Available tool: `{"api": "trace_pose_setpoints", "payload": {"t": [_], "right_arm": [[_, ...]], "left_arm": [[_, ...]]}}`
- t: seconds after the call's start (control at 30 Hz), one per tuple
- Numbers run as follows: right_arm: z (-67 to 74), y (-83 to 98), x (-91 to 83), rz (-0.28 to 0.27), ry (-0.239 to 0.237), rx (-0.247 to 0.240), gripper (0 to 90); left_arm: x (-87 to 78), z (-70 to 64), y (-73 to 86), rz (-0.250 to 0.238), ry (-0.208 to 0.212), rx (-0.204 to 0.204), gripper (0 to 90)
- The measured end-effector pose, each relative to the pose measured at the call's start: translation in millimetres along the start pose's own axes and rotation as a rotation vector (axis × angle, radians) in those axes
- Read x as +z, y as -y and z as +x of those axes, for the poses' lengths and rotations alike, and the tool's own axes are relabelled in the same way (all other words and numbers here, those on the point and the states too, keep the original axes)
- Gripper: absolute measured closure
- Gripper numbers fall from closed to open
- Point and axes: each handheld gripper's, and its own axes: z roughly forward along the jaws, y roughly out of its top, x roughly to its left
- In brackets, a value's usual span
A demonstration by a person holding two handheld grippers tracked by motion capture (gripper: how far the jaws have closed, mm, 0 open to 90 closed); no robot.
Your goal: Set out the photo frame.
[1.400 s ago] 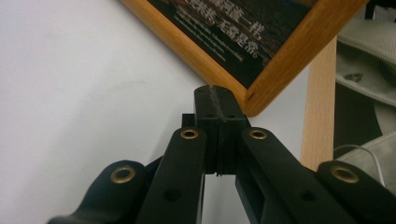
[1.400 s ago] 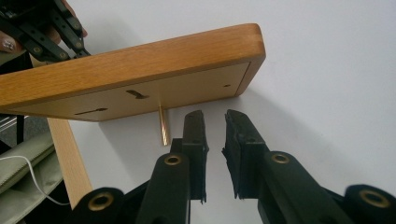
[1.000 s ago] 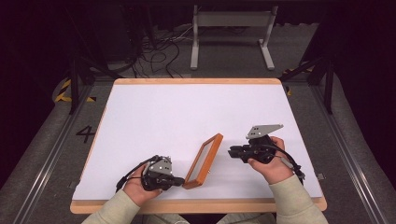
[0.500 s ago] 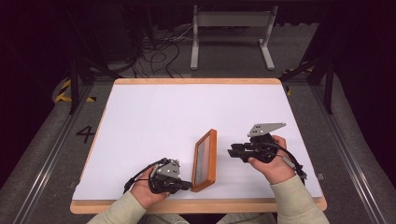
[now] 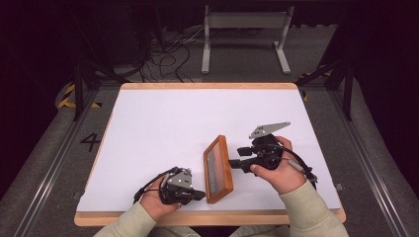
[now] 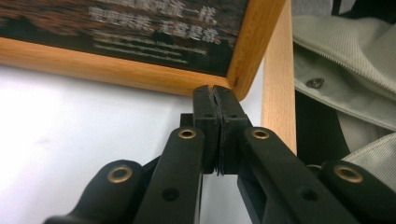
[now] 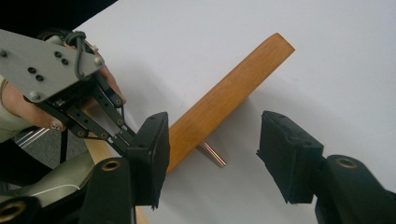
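picture frame [image 5: 218, 169] print blurred, its corner pinched by left gripper [image 5: 199, 194].

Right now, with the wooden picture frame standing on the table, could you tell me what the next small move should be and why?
Probably draw the right gripper a little clear of the picture frame. Its jaws have just been opening and stand apart without pressing the wood, while the left gripper is shut at the frame's near corner, and the frame seems to stand on its edge on the table.

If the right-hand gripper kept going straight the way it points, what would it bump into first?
Most likely the wooden picture frame. The right gripper points at its edge with open jaws either side; depth is hard to judge.
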Motion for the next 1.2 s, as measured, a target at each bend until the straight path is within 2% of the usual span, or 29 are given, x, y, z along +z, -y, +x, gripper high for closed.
{"api": "trace_pose_setpoints", "payload": {"t": [0.1, 0.23, 0.33, 0.53, 0.6, 0.73, 0.87, 0.93, 1.07, 1.13, 1.2], "right_arm": [[2.5, -3.9, 2.4, 0.013, 0.004, 0.008, 41.3], [5.8, -10.8, 11.5, 0.062, 0.022, 0.019, 37.4], [6.9, -12.2, 17.0, 0.085, 0.022, 0.026, 36.2], [8.4, -13.3, 36.7, 0.135, 0.021, 0.101, 34.2], [7.7, -12.7, 42.8, 0.159, 0.027, 0.120, 35.8], [6.3, -12.0, 50.9, 0.190, 0.003, 0.162, 37.8], [8.3, -11.9, 59.2, 0.223, 0.001, 0.189, 41.0], [10.1, -11.6, 63.8, 0.244, 0.001, 0.187, 42.6], [13.6, -9.8, 74.2, 0.292, 0.031, 0.169, 44.4], [14.5, -10.1, 76.3, 0.301, 0.014, 0.183, 47.1], [15.2, -10.4, 76.1, 0.304, 0.020, 0.192, 48.7]], "left_arm": [[-5.7, 2.8, 2.4, -0.021, -0.017, -0.020, 86.2], [-17.6, 9.2, 7.7, -0.062, -0.061, -0.057, 80.9], [-21.2, 11.3, 9.5, -0.073, -0.082, -0.067, 78.7], [-28.3, 17.6, 14.0, -0.099, -0.133, -0.100, 70.3], [-30.6, 19.3, 15.3, -0.105, -0.150, -0.107, 69.3], [-35.3, 22.6, 18.2, -0.117, -0.201, -0.119, 68.0], [-41.6, 28.2, 23.5, -0.134, -0.244, -0.153, 67.8], [-44.5, 31.1, 25.9, -0.142, -0.254, -0.165, 67.8], [-47.3, 34.1, 29.0, -0.149, -0.263, -0.180, 67.9], [-48.4, 35.3, 30.3, -0.152, -0.267, -0.187, 68.1], [-49.3, 35.9, 30.9, -0.155, -0.269, -0.191, 68.2]]}}
